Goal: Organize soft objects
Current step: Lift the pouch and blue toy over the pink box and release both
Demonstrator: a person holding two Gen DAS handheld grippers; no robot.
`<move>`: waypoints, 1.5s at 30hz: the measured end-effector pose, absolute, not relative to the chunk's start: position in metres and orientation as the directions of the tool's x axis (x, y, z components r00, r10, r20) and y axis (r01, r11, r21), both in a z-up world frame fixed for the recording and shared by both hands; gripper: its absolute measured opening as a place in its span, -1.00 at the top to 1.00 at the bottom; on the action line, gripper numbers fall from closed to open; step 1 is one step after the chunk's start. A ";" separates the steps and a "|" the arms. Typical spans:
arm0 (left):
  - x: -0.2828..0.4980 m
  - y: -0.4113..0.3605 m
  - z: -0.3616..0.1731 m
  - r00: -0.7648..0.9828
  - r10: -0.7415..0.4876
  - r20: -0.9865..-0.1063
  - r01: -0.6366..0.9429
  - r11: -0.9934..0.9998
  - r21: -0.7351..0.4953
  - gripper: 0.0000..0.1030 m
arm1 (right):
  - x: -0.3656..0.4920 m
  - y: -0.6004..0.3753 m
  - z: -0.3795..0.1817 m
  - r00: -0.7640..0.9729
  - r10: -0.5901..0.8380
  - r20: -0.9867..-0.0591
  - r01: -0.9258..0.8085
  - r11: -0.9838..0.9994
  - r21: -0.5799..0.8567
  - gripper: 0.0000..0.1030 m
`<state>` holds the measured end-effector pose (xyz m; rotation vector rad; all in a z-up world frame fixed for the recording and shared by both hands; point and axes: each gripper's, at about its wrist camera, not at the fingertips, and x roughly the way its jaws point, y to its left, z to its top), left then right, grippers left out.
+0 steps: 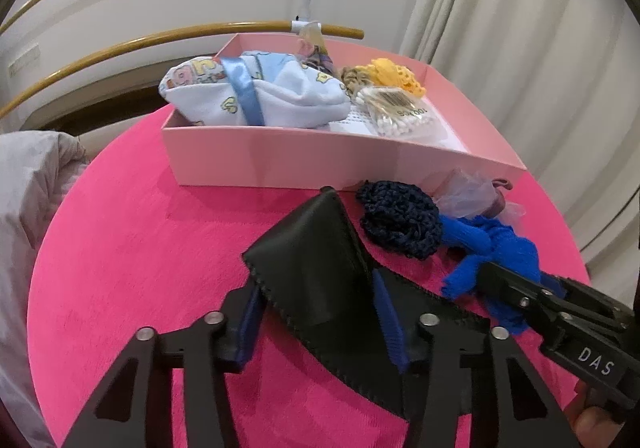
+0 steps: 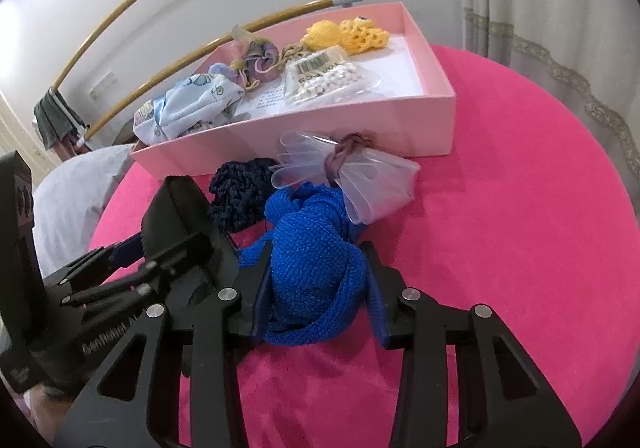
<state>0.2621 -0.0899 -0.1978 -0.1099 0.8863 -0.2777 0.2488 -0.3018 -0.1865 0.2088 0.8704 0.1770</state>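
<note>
The blue knit cloth (image 2: pixel 316 268) lies on the pink table (image 2: pixel 520 228), clamped by the right gripper (image 2: pixel 320 312). At 9 o'clock, the left gripper (image 1: pixel 320 312) clamps the black cloth (image 1: pixel 316 272). Step: grasping. Next move: lift toward the pink box (image 2: pixel 320 144) at 12 o'clock.

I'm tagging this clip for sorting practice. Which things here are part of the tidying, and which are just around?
Job:
pink box
black cloth
blue knit piece
navy crochet piece
sheer scrunchie
left gripper
right gripper

Around:
curtain
wooden rails
grey bedding
</note>
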 end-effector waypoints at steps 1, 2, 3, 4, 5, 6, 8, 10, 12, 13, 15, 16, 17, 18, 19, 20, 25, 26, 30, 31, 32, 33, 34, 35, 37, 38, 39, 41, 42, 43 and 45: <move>0.259 -0.088 -0.197 0.602 -0.288 -0.745 0.194 0.957 -0.214 0.17 | 0.247 -0.303 -0.186 0.633 0.241 -0.736 -0.068 0.964 0.257 0.29; 0.257 -0.087 -0.196 0.604 -0.292 -0.742 0.198 0.956 -0.216 0.20 | 0.244 -0.305 -0.185 0.635 0.244 -0.733 -0.068 0.963 0.261 0.29; 0.254 -0.085 -0.195 0.607 -0.295 -0.738 0.201 0.955 -0.217 0.22 | 0.240 -0.307 -0.183 0.638 0.242 -0.731 -0.067 0.963 0.261 0.29; 0.250 -0.084 -0.194 0.612 -0.297 -0.733 0.205 0.955 -0.216 0.24 | 0.238 -0.308 -0.182 0.640 0.241 -0.730 -0.065 0.963 0.261 0.29; 0.247 -0.083 -0.193 0.615 -0.298 -0.730 0.208 0.954 -0.215 0.27 | 0.235 -0.310 -0.181 0.642 0.241 -0.728 -0.063 0.963 0.263 0.29; 0.245 -0.082 -0.192 0.617 -0.301 -0.727 0.211 0.953 -0.216 0.29 | 0.233 -0.311 -0.179 0.644 0.243 -0.725 -0.062 0.962 0.266 0.29; 0.237 -0.080 -0.190 0.620 -0.310 -0.721 0.219 0.951 -0.220 0.32 | 0.228 -0.313 -0.176 0.650 0.242 -0.720 -0.061 0.961 0.268 0.29; 0.231 -0.079 -0.187 0.624 -0.313 -0.717 0.226 0.950 -0.217 0.34 | 0.225 -0.314 -0.173 0.655 0.243 -0.715 -0.063 0.961 0.269 0.29; 0.223 -0.075 -0.184 0.635 -0.316 -0.705 0.236 0.948 -0.213 0.36 | 0.221 -0.313 -0.169 0.659 0.246 -0.711 -0.068 0.960 0.270 0.29; 0.220 -0.075 -0.182 0.638 -0.317 -0.702 0.240 0.948 -0.210 0.36 | 0.219 -0.312 -0.168 0.660 0.248 -0.709 -0.070 0.960 0.271 0.29; 0.214 -0.074 -0.178 0.645 -0.317 -0.696 0.245 0.948 -0.204 0.38 | 0.216 -0.311 -0.165 0.664 0.252 -0.704 -0.076 0.959 0.272 0.29; 0.208 -0.072 -0.175 0.652 -0.314 -0.690 0.248 0.948 -0.198 0.39 | 0.214 -0.309 -0.164 0.666 0.254 -0.701 -0.080 0.959 0.271 0.29; 0.205 -0.072 -0.172 0.656 -0.313 -0.687 0.250 0.949 -0.194 0.39 | 0.212 -0.308 -0.163 0.667 0.257 -0.699 -0.084 0.959 0.272 0.30; 0.201 -0.071 -0.169 0.660 -0.313 -0.682 0.254 0.948 -0.190 0.40 | 0.210 -0.307 -0.161 0.668 0.262 -0.696 -0.090 0.958 0.273 0.30; 0.197 -0.071 -0.166 0.663 -0.313 -0.679 0.256 0.948 -0.187 0.41 | 0.209 -0.306 -0.160 0.670 0.263 -0.695 -0.093 0.958 0.272 0.30; 0.194 -0.070 -0.163 0.668 -0.312 -0.675 0.258 0.949 -0.182 0.41 | 0.207 -0.304 -0.158 0.672 0.264 -0.692 -0.098 0.958 0.270 0.30; 0.180 -0.068 -0.150 0.689 -0.299 -0.660 0.262 0.952 -0.158 0.42 | 0.198 -0.298 -0.150 0.680 0.268 -0.682 -0.113 0.958 0.264 0.30; 0.177 -0.067 -0.146 0.693 -0.297 -0.657 0.263 0.953 -0.153 0.42 | 0.197 -0.297 -0.149 0.682 0.269 -0.680 -0.116 0.958 0.263 0.30; 0.167 -0.063 -0.135 0.708 -0.288 -0.644 0.267 0.954 -0.133 0.42 | 0.192 -0.293 -0.141 0.691 0.273 -0.670 -0.130 0.958 0.256 0.30; 0.165 -0.062 -0.132 0.711 -0.288 -0.641 0.269 0.954 -0.130 0.42 | 0.191 -0.293 -0.139 0.693 0.273 -0.667 -0.132 0.958 0.255 0.30; 0.162 -0.061 -0.128 0.715 -0.287 -0.637 0.270 0.954 -0.128 0.42 | 0.190 -0.292 -0.136 0.696 0.273 -0.664 -0.134 0.958 0.253 0.30; 0.161 -0.060 -0.124 0.718 -0.288 -0.633 0.272 0.954 -0.125 0.42 | 0.190 -0.291 -0.134 0.699 0.274 -0.661 -0.138 0.958 0.251 0.30; 0.159 -0.059 -0.119 0.722 -0.289 -0.628 0.276 0.953 -0.122 0.42 | 0.189 -0.291 -0.131 0.701 0.277 -0.657 -0.142 0.957 0.251 0.30; 0.157 -0.058 -0.115 0.726 -0.290 -0.624 0.279 0.953 -0.119 0.42 | 0.188 -0.290 -0.127 0.705 0.281 -0.651 -0.148 0.956 0.252 0.30; 0.153 -0.054 -0.104 0.738 -0.291 -0.609 0.282 0.953 -0.113 0.42 | 0.187 -0.290 -0.120 0.711 0.291 -0.641 -0.158 0.953 0.258 0.30; 0.152 -0.052 -0.099 0.743 -0.291 -0.603 0.285 0.952 -0.110 0.42 | 0.186 -0.290 -0.117 0.713 0.298 -0.635 -0.163 0.951 0.264 0.30; 0.150 -0.050 -0.095 0.748 -0.292 -0.597 0.287 0.952 -0.107 0.42 | 0.186 -0.290 -0.113 0.717 0.305 -0.627 -0.168 0.948 0.269 0.30; 0.146 -0.047 -0.085 0.759 -0.294 -0.581 0.291 0.951 -0.101 0.42 | 0.185 -0.291 -0.107 0.725 0.304 -0.618 -0.170 0.948 0.267 0.30; 0.145 -0.046 -0.081 0.764 -0.294 -0.574 0.294 0.951 -0.097 0.42 | 0.185 -0.292 -0.103 0.731 0.303 -0.611 -0.171 0.949 0.266 0.30; 0.144 -0.045 -0.076 0.770 -0.294 -0.567 0.297 0.951 -0.090 0.42 | 0.185 -0.293 -0.101 0.735 0.301 -0.607 -0.171 0.949 0.263 0.30; 0.142 -0.044 -0.068 0.778 -0.293 -0.555 0.301 0.950 -0.081 0.42 | 0.186 -0.294 -0.093 0.747 0.296 -0.595 -0.173 0.951 0.255 0.30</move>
